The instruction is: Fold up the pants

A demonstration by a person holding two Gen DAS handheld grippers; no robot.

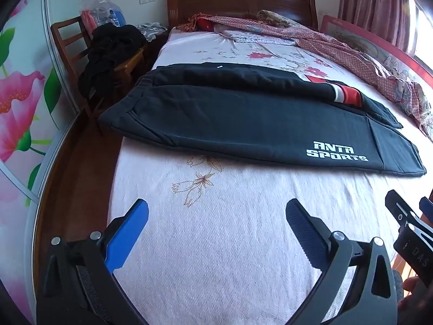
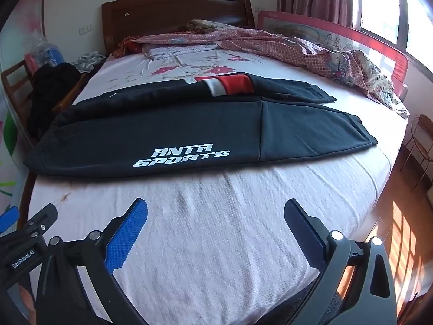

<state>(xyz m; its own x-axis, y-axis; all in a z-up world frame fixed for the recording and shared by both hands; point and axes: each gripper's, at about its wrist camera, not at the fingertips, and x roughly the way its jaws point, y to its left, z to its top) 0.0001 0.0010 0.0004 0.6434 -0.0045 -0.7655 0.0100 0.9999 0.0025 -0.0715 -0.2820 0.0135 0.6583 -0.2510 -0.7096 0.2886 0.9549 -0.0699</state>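
Black ANTA Sports pants (image 1: 243,119) are laid across the bed (image 1: 216,243), mid-frame, far leg partly hidden. Left claw (image 1: 216,211) and right claw (image 2: 216,210) are held spread, empty.

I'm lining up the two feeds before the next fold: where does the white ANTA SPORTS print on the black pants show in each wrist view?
Left wrist: the white ANTA SPORTS print sits right of centre, on the near leg of the black fabric pants.
Right wrist: the print sits left of centre, near the front edge of the pants.
Shared landmark: the dark brown wooden headboard, at the top of both views.
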